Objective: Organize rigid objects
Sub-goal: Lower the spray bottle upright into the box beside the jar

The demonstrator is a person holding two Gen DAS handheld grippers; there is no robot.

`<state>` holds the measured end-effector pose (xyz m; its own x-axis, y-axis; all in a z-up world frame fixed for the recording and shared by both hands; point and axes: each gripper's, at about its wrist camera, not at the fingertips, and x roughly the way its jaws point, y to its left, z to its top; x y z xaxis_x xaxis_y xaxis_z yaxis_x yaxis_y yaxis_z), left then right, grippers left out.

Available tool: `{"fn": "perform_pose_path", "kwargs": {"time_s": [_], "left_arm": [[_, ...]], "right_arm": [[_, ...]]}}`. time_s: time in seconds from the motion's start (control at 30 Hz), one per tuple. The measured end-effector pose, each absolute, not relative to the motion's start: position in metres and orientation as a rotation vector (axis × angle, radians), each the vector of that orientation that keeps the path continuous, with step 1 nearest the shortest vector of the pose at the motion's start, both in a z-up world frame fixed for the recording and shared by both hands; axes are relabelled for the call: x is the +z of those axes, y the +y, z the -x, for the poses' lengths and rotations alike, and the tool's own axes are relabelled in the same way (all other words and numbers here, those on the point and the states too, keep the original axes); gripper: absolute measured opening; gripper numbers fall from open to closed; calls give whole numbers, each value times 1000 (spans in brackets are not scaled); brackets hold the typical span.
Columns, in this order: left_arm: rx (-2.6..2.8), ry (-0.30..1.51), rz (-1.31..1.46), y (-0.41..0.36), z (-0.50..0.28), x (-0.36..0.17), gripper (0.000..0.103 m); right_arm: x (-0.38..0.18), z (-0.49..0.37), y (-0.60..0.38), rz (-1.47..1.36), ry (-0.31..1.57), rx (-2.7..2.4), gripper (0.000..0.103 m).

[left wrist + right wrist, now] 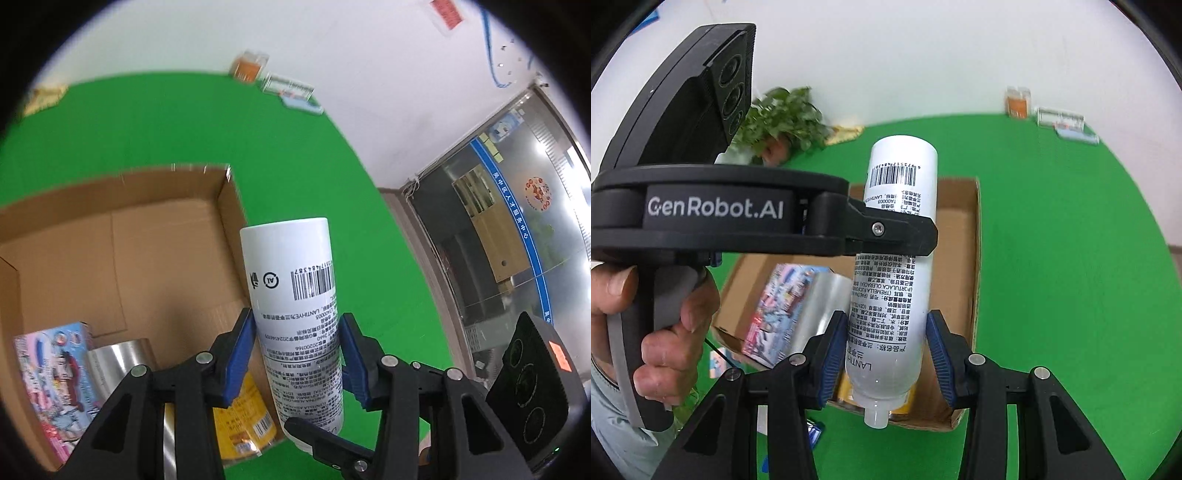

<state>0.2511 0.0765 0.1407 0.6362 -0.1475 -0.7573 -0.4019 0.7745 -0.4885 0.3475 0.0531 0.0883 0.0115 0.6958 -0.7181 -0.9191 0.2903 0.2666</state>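
A white spray can (295, 291) with a barcode and small print hangs in the air, base pointing away and nozzle (875, 417) towards me. My left gripper (297, 332) is shut on its middle, blue pads pressing both sides. My right gripper (886, 332) is shut on the same can (897, 258) nearer the nozzle; one of its fingers (325, 439) crosses the can's lower end. A finger (901, 236) of the left gripper crosses the can higher up. Below lies an open cardboard box (110, 206) (960, 229).
The box holds a pink picture carton (51, 369) (779, 310), a shiny metal cylinder (118, 354) (827, 295) and a yellow pack (243, 417). Green cloth (1052, 258) covers the table. A plant (783, 118) and small clear cases (1017, 101) stand at the far edge. A hand (665, 317) grips the left handle.
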Motion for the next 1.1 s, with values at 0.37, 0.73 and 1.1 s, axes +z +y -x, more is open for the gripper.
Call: {"fn": "perform_pose_path", "kwargs": {"time_s": [0.37, 0.73, 1.1], "left_arm": [[93, 1040, 803, 88, -286, 60, 44], [91, 1113, 830, 86, -288, 46, 46], [204, 1016, 750, 112, -301, 62, 46]], "right_arm": [[4, -367, 35, 401, 998, 1186, 41], [-19, -358, 63, 474, 1020, 1142, 41], [-25, -345, 76, 476, 1017, 1121, 42]]}}
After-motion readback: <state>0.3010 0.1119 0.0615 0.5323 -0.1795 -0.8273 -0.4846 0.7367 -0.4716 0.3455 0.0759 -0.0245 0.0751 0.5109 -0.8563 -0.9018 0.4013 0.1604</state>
